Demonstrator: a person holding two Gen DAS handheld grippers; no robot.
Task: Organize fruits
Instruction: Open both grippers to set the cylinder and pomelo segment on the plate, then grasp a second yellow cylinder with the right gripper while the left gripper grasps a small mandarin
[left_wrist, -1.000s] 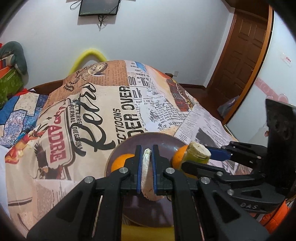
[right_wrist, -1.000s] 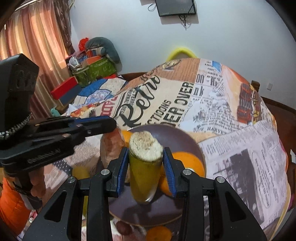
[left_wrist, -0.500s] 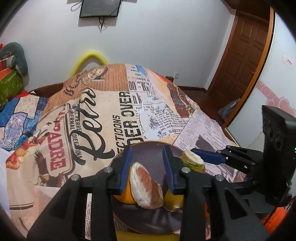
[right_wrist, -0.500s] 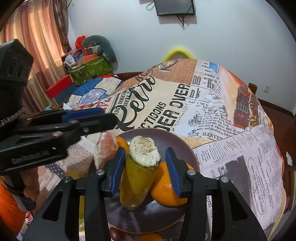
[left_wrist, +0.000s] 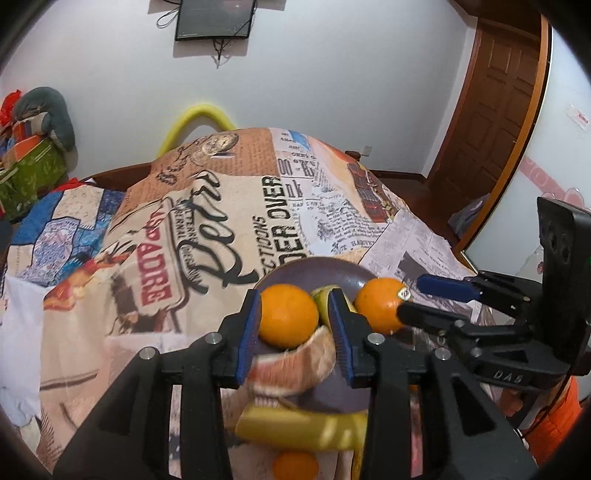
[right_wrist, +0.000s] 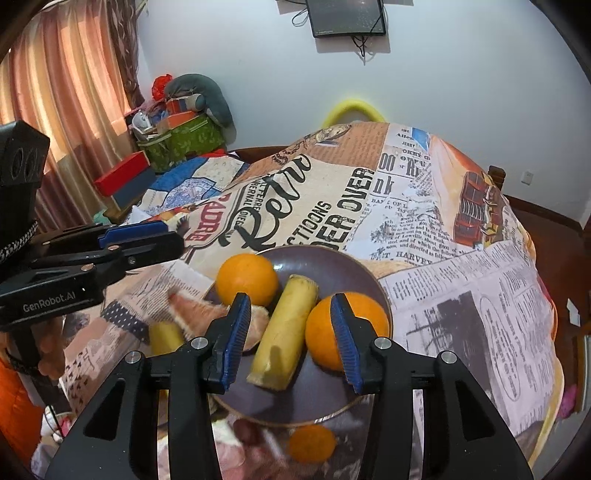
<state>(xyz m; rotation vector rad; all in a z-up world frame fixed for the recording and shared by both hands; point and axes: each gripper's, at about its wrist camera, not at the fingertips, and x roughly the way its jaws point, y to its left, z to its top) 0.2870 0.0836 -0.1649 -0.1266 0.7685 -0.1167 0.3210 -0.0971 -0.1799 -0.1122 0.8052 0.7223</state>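
A dark purple plate (right_wrist: 332, 258) on the printed cloth holds two oranges (right_wrist: 246, 280) (right_wrist: 343, 332), a peeled banana piece (right_wrist: 288, 332) lying between them, and a pink citrus slice (left_wrist: 295, 365) at its near left rim. My left gripper (left_wrist: 295, 332) hovers just above the slice and the left orange (left_wrist: 288, 317); its jaws are opening and the pads touch nothing. The right gripper (right_wrist: 290, 339) is open above the banana piece, its pads clear of it. Each gripper shows in the other's view: left gripper (right_wrist: 173, 236), right gripper (left_wrist: 412, 298).
A whole yellow banana (left_wrist: 303, 428) and a small orange (right_wrist: 312, 443) lie on the cloth in front of the plate. The table drops off on the right towards a wooden door (left_wrist: 491, 122). Boxes and cushions (right_wrist: 184, 122) are piled at the back left.
The left gripper opened and let the citrus slice drop at the plate's rim. The right gripper opened and the banana piece now lies flat on the plate. Both grippers drew back.
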